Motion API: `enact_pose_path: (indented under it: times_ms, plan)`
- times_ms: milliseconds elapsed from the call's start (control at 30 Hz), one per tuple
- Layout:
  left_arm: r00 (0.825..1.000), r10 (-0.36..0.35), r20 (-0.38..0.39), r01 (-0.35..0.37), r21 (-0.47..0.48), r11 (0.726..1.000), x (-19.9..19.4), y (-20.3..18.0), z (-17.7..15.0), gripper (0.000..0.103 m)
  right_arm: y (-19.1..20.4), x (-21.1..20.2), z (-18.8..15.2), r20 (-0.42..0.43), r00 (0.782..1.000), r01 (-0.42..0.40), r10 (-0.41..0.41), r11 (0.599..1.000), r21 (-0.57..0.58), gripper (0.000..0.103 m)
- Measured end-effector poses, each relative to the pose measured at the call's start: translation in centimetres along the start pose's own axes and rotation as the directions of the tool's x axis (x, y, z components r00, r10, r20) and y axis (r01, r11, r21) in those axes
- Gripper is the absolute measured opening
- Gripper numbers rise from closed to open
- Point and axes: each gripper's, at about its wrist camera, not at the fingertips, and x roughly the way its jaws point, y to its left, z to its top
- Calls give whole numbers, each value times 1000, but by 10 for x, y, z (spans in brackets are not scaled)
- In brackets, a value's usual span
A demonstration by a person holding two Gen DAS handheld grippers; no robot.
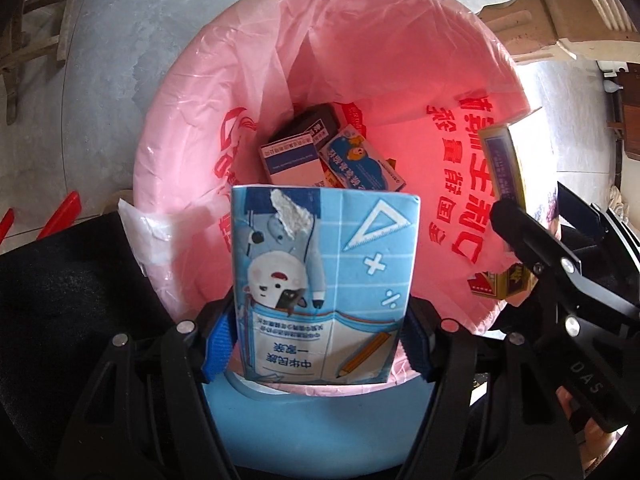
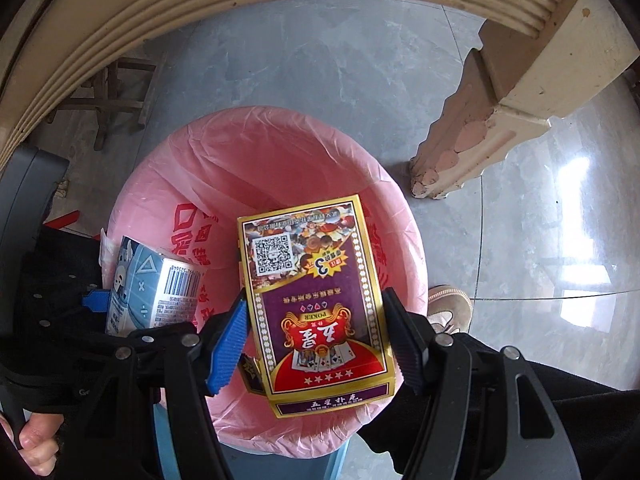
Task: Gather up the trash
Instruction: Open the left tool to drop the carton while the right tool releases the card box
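Left gripper (image 1: 320, 344) clamped on blue milk carton (image 1: 324, 292), held upright over pink-lined bin (image 1: 192, 92); torn patch near carton top. Already in bin: two small boxes (image 1: 332, 152). Right gripper (image 2: 316, 344) closed on purple-and-gold poker card box (image 2: 316, 312), also above bin mouth. Judged well along: some trash binned, two items poised, release pending. Card box intact, glossy, corners crisp. Anything left outside the bin: not visible.

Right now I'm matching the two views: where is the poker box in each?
Left wrist: poker box at the right edge, over the bin.
Right wrist: poker box at centre, between the jaws.
Shared landmark: pink bin bag.
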Motion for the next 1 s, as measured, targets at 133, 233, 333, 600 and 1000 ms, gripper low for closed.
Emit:
enact_pose_path:
  times_ms: [133,233,333,600,1000]
  plan:
    - [1000,12,-20,-12,-18,1000,5,4,3,67,1,7,3,-20,1000,-8,8,1000,3,63]
    - [1000,16,-25,-17,-20,1000,2,4,3,70,2,13,2,-36,999,-12,12,1000,0,63]
    - [999,16,-29,-16,-19,1000,2,6,3,70,-1,16,5,-44,999,-14,13,1000,0,64]
    - [996,92,10,-92,-21,996,-2,6,3,72,-1,22,7,-63,998,-10,10,1000,-3,72]
    - [993,110,53,-108,-37,993,-16,6,-1,72,-1,11,6,-42,999,3,-2,1000,9,80]
